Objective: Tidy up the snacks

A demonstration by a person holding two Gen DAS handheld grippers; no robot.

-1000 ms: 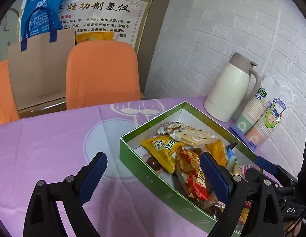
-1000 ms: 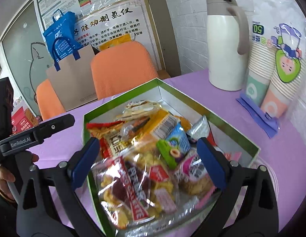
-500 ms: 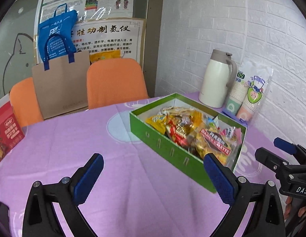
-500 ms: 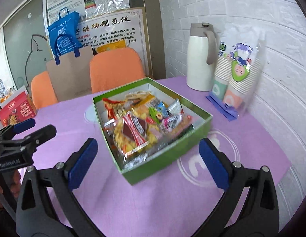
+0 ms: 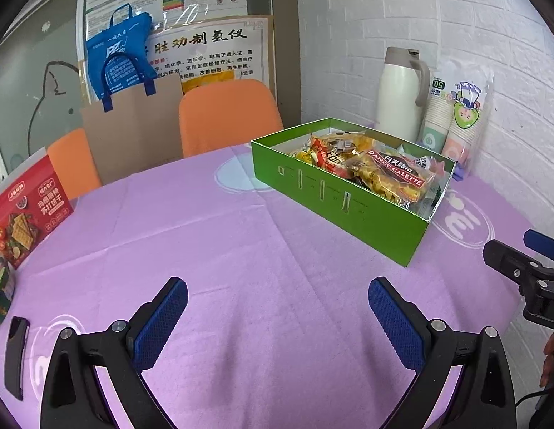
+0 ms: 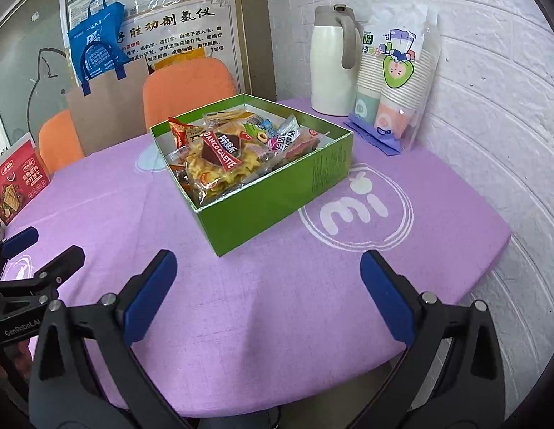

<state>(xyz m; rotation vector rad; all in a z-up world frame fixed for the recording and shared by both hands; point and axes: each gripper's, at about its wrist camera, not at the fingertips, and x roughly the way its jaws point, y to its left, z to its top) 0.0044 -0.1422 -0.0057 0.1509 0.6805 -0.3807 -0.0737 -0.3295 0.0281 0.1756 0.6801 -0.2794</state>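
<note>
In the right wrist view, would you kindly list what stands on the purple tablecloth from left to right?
Red cracker box → green snack box → white thermos jug → pack of paper cups.

The left gripper (image 5: 278,307) is held level with its jaws spread wide and nothing between the blue pads (image 5: 162,321) — the right gripper (image 6: 268,279) matches it, jaws equally wide and empty. Each shows at the edge of the other's view, side by side and apart, with a bit of a hand (image 5: 550,359) behind the right one
</note>
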